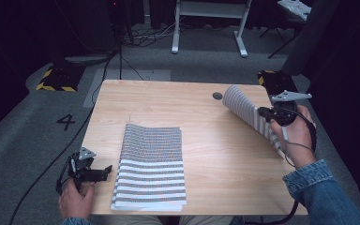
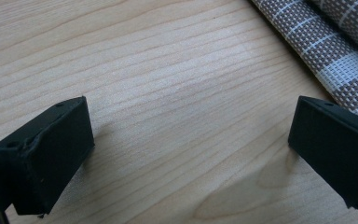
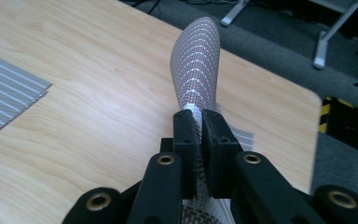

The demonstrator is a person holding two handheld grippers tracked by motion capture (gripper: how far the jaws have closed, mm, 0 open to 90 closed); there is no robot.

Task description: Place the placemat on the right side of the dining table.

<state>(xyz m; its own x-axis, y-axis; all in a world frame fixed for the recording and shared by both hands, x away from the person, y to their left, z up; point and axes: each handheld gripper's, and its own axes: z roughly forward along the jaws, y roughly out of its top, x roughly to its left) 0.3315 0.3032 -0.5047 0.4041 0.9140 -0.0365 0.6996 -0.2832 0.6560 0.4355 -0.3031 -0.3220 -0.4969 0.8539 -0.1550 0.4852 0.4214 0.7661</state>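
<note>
High view: table [image 1: 201, 117] evenly lit from above, no glare; surroundings drop to near black at left and right edges, floor dim. Image soft, low detail. Left gripper view: sharp wood grain, soft shadows under both jaws, mat [image 2: 326, 51] weave crisp at the top right corner. Right gripper view: jaws close up slightly soft, curled mat [image 3: 196, 65] in focus, floor behind a bit blurred. Weave shows faint moiré. Light diffuse, shadows weak throughout.

left gripper [image 1: 104, 171]: jaws wide apart, low | right gripper [image 1: 261, 111]: jaws clamped, raised
</note>
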